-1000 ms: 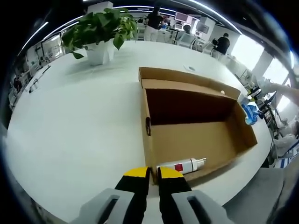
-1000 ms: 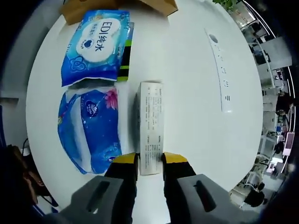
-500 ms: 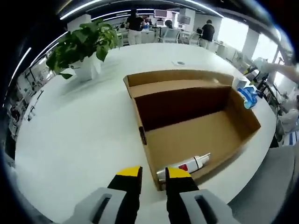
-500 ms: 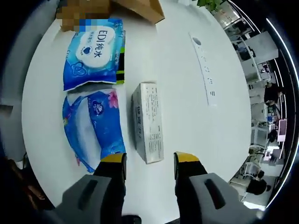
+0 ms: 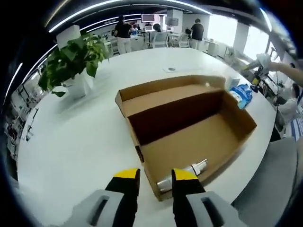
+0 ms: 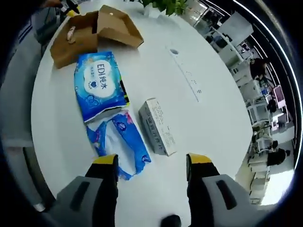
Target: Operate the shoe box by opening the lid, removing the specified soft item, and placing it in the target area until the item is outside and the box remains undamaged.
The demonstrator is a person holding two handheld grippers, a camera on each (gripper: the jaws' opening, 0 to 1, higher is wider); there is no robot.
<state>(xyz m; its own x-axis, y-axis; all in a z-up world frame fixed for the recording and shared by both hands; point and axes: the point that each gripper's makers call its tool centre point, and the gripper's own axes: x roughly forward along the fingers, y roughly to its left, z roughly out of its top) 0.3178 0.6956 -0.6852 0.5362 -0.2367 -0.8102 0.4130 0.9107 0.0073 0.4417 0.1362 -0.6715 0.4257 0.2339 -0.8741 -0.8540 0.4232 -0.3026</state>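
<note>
Right gripper [image 6: 152, 162]: jaws, clamped on the white carton [image 6: 158, 126] a second ago, now spread wide and empty, the carton beside the blue packs [image 6: 100, 84]. Left gripper [image 5: 156, 175]: jaws slightly parted, empty, at the open shoe box [image 5: 182, 124], bottle [image 5: 182, 172] inside.

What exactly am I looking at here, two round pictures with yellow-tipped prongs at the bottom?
Those prongs are handheld claws a person carries, each with a fisheye camera looking along it. In the left gripper view, the left claw sits slightly open at the near corner of an open cardboard shoe box holding a white tube. In the right gripper view, the right claw is wide open and holds nothing, above a white table with two blue wipe packs and a small white carton.
</note>
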